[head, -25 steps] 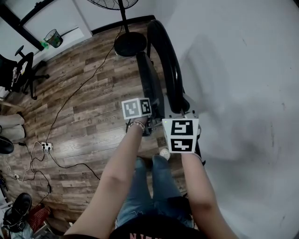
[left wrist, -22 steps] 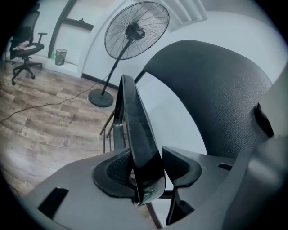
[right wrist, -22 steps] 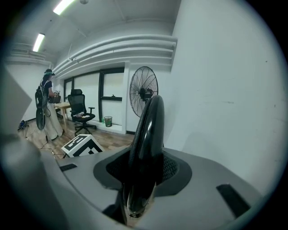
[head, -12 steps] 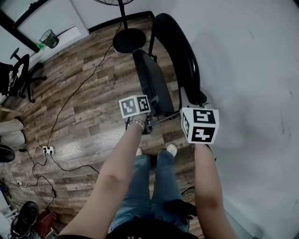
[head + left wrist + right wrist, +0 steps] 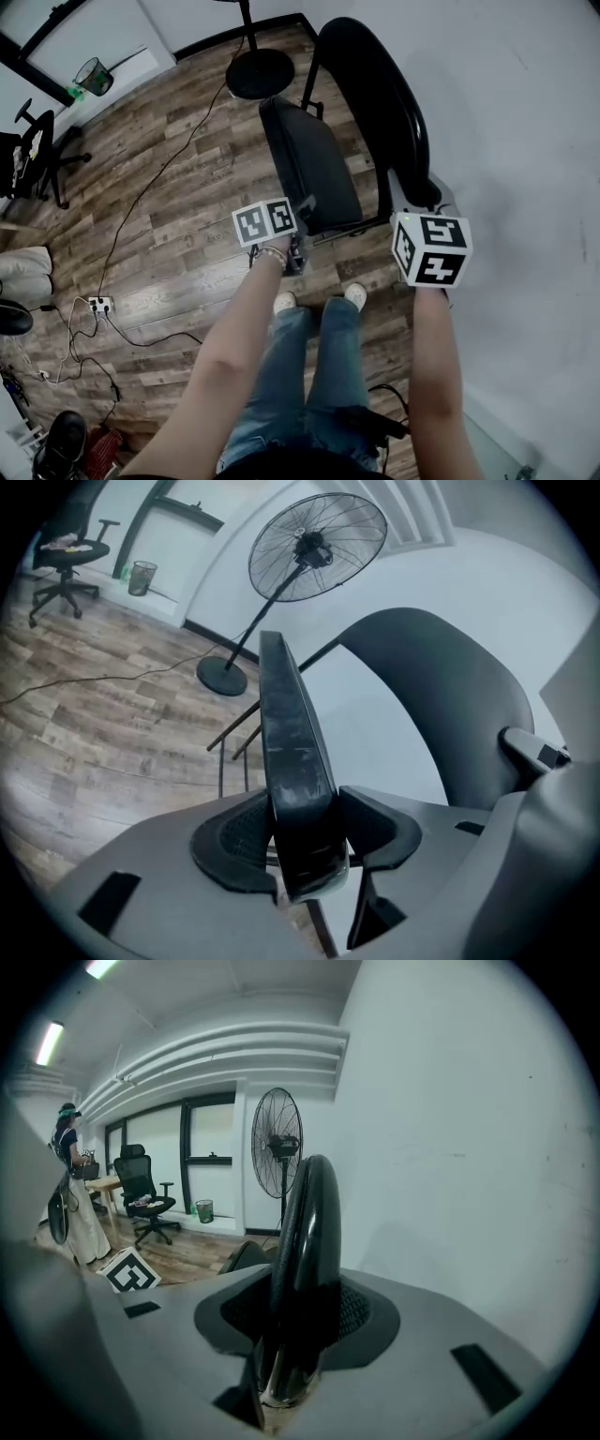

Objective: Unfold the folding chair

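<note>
Head view, left gripper [image 5: 300, 246] outstretched, clamping chair [image 5: 314, 173]

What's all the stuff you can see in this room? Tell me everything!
folding chair: 1, black, beside the white wall, in front of the person
fan: 1, black, standing on the floor beyond the chair
office chair: 1, black, far left
bin: 1, dark, by the far wall
power strip: 1, white, on the floor at the left
floor: 1, brown wood
another person: 1, pale clothes, far off near the office chair
legs: 2, blue jeans, white shoes
arms: 2, bare, reaching to the chair
left claw: 1, grey, shut on the chair's seat edge
right claw: 1, grey, shut on the chair's back
</note>
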A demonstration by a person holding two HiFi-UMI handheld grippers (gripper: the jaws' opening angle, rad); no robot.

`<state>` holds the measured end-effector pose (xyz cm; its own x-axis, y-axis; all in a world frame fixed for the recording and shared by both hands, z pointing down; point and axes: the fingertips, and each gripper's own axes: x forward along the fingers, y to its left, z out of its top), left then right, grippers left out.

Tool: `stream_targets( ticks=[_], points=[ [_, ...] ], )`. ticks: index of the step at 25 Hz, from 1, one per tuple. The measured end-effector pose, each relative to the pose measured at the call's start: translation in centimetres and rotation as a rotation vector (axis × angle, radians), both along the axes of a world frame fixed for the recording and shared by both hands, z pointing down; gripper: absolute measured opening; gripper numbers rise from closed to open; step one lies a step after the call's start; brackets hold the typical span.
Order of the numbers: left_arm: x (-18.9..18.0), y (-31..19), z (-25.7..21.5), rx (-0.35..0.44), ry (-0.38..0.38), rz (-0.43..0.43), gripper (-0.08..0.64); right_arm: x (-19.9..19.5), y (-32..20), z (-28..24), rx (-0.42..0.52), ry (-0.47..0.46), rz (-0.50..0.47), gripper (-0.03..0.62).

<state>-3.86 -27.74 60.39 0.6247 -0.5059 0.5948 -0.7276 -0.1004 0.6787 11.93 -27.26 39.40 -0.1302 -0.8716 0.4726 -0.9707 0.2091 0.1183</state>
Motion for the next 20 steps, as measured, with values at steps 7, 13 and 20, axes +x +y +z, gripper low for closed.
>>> stream_targets(
  ticks=[7, 13, 20],
  points=[
    [-4.0, 0.9, 2.9, -0.037, 0.035, -0.042, 0.211, -0.5, 0.0, 1.2, 0.02, 0.0, 0.013, 0.13],
    [-6.2, 1.4, 5.0, -0.035, 0.104, -0.033, 0.207, -0.1, 0.1, 2.3, 0.048, -0.004, 0.031, 0.137],
    [-9.0, 2.1, 7.6, -0.049, 0.177, -0.026, 0.209, 0.4, -0.1, 3.5, 0.052, -0.019, 0.034, 0.144]
  ],
)
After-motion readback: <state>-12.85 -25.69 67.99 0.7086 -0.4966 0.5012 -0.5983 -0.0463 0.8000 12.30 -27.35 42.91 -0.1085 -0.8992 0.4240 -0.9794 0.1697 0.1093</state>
